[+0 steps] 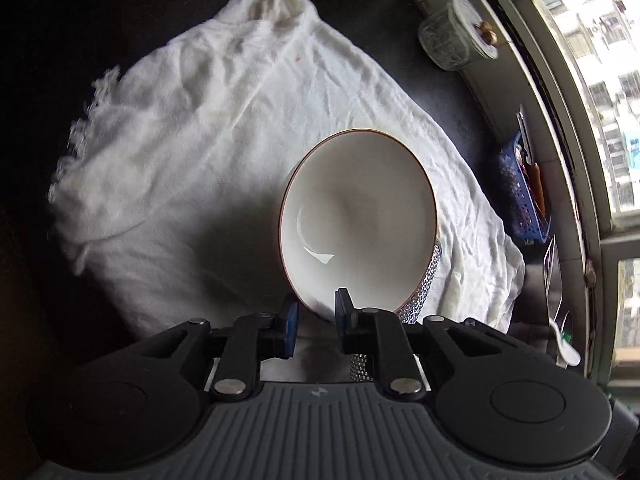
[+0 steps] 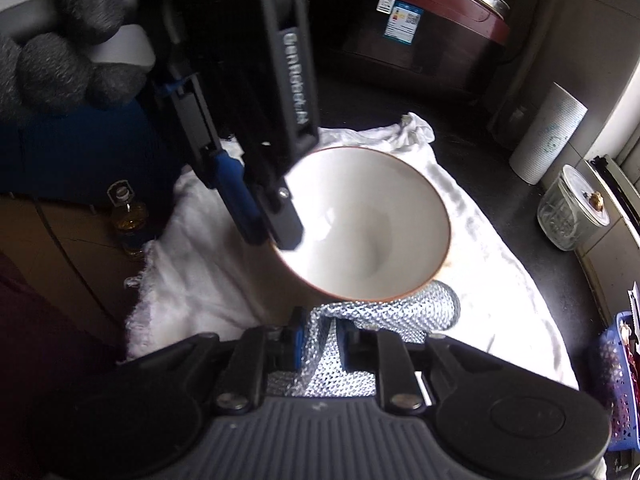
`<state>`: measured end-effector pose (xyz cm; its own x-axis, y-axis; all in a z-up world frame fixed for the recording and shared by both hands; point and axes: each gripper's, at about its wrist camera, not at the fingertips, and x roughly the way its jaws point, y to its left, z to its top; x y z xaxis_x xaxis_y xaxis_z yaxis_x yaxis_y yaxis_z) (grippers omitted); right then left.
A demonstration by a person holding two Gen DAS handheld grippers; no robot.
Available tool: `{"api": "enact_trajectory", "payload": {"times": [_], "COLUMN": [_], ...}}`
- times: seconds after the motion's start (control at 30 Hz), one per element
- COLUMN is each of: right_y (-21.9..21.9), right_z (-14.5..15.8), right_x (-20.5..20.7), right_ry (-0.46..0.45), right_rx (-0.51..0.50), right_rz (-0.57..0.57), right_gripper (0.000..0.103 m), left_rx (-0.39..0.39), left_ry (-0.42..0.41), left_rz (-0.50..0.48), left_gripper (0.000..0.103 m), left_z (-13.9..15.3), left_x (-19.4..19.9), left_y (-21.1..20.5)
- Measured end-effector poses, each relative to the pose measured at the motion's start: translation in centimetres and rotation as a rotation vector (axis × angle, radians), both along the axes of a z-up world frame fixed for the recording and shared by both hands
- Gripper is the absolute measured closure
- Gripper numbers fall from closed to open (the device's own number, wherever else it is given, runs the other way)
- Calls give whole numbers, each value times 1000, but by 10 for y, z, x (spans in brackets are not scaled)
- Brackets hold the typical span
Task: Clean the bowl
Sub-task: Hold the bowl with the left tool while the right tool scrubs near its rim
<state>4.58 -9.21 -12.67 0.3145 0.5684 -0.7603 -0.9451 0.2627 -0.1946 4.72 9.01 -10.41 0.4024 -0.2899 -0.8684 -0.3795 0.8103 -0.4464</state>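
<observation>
Bowl (image 1: pixel 358 220), glossy white with a thin brown rim, stood tilted on the crumpled white cloth (image 1: pixel 192 152). The left gripper (image 1: pixel 316 316) pinched its near rim, fingers narrow. The right gripper (image 2: pixel 319 342) clamped a silvery mesh scrubber (image 2: pixel 400 312) pressed just under the bowl's outer wall.

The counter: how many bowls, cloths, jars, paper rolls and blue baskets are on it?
Bowl: 1
White cloth: 1
Shiny mesh scrubbing cloth: 1
Glass jar: 1
Paper roll: 1
Blue basket: 1
Total: 6
</observation>
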Motion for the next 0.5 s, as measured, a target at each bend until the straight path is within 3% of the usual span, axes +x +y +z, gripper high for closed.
{"api": "enact_trajectory", "payload": {"times": [0.17,0.3,0.4,0.5], "right_y": [-15,-28,-40,-47], "right_z": [5,8,10,9], "right_x": [13,28,41,46], "right_ry": [11,62,135,147], "right_rx": [39,87,143,151], "right_rz": [-73,-142,-212,-251], "right_gripper": [86,86,86,86], "left_rx": [383,467,658,774], "left_ry": [-173,-275,-318,-314], "left_rz": [-340,-703,-976,-1134], "left_gripper": [78,71,71,71], "left_z": [42,53,39,17], "left_x": [-2,-6,-10,-10], "left_y": [-36,-76,-114,-135]}}
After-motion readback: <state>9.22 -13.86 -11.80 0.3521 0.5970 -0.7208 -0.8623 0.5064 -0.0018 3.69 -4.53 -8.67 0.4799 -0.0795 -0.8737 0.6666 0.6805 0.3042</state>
